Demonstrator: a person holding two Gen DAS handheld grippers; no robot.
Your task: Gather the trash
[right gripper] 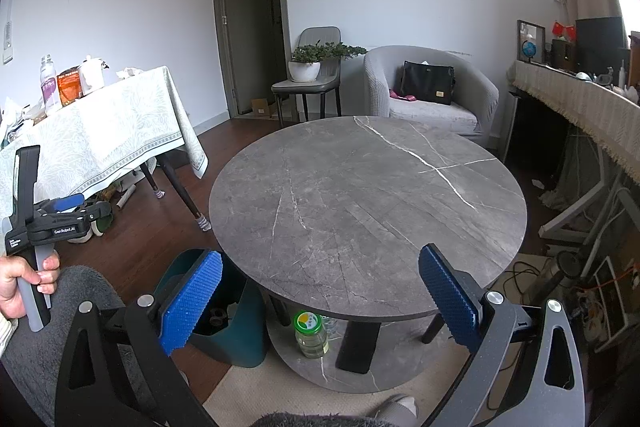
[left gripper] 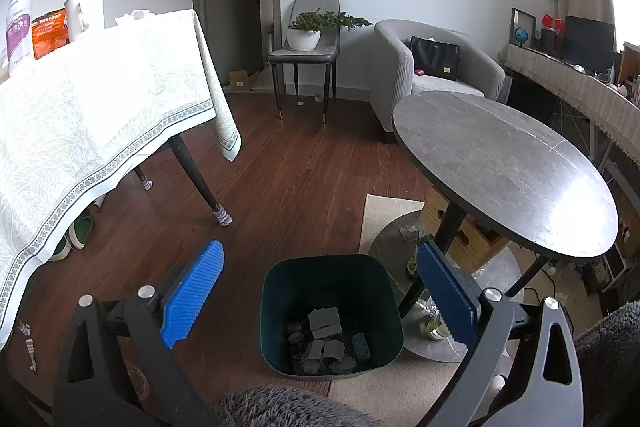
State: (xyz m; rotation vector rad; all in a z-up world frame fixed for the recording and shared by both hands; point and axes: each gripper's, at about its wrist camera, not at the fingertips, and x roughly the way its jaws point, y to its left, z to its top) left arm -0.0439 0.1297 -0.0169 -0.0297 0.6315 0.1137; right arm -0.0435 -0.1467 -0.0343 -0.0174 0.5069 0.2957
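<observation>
Down at the near edge: grey fuzzy fabric over the person's lap, and a hand (right gripper: pixel 18 285) wrapped round the left tool's handle. Left gripper (left gripper: pixel 320 291) spread wide, blue pads well apart, nothing between them. Right gripper (right gripper: pixel 320 297) likewise gaping and empty, hanging over the near rim of the round table (right gripper: pixel 368 203).

Just beyond the left pads, on the floor: the dark green bin (left gripper: pixel 332 311), upright, beside the table's base. Inside it, crumpled grey and dark scraps of trash (left gripper: pixel 326 341) heaped at the bottom. So plenty gathered already.

Under the table, on the lower shelf: a glass jar with a green lid (right gripper: pixel 310 335), upright, close to the bin. Hard to say whether rubbish or simply stored there. Beside it in the left view, something crinkled and shiny, too blurred to name.

Tabletop itself grey marble, white veins, no litter visible. Looks like a late stage, or a pause between pickups: both claws free, bin loaded, surface done.

Next move, at a guess: hunting a leftover. Lower shelf the likeliest spot, calling for a dip beneath the rim, a careful approach round the table leg, then a short carry across to the bin.

Farther off: the clothed dining table (right gripper: pixel 104 131), a potted plant on a chair (right gripper: pixel 306 67), a grey armchair (right gripper: pixel 432 91) with a black bag.
</observation>
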